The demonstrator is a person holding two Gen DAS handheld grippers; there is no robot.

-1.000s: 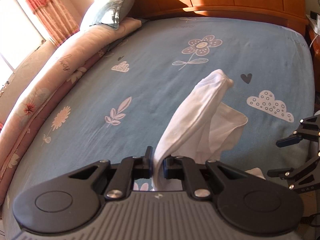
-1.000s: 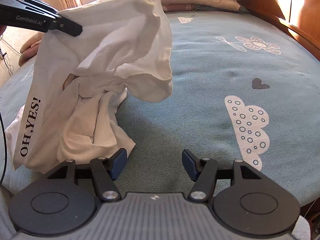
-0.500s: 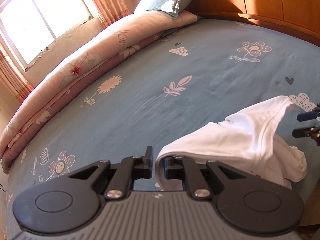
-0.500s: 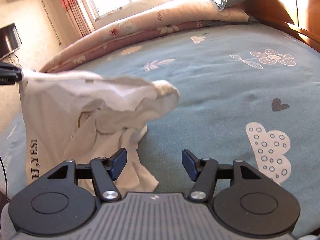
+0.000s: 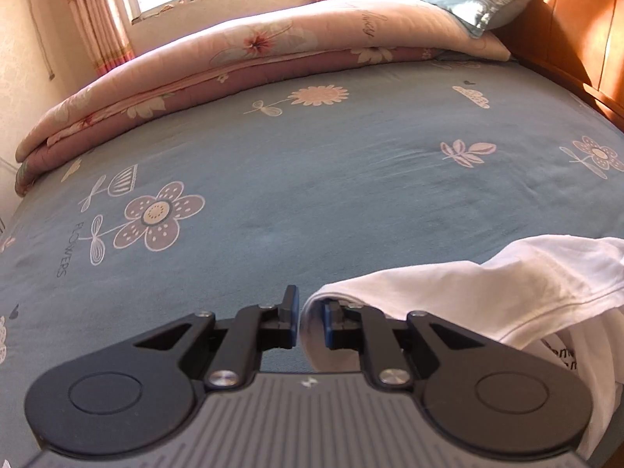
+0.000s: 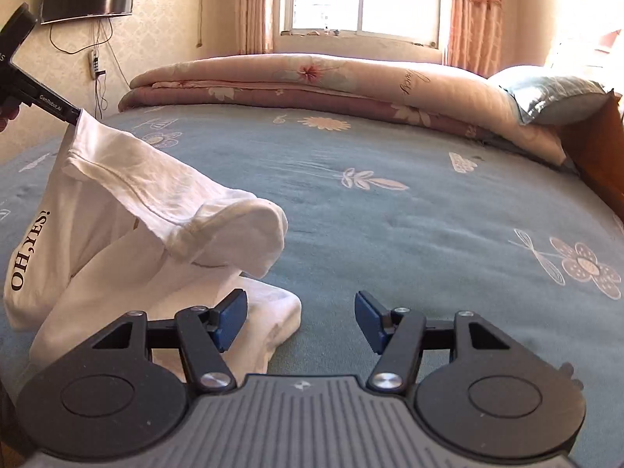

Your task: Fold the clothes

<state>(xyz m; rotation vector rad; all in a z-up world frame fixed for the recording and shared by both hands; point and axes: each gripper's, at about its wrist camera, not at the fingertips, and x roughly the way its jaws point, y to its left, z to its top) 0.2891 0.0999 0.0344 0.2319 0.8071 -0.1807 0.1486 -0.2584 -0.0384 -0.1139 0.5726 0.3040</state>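
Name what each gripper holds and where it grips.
The left gripper pinches the white T-shirt by a hemmed edge, lifting it off the bed. The right gripper is open and holds nothing.

So I'm over the bed (image 5: pixel 312 179), blue sheet with flowers and clouds printed on it. A folded quilt (image 6: pixel 312 78) runs along the far edge, with a pillow (image 6: pixel 553 97) at its end by the headboard (image 5: pixel 577 27). The white shirt's (image 6: pixel 128 241) lower part is bunched on the sheet.

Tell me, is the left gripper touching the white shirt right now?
Touching. The left wrist view shows the left gripper shut on a fold of the white shirt; the right wrist view shows the shirt hanging from its tip.
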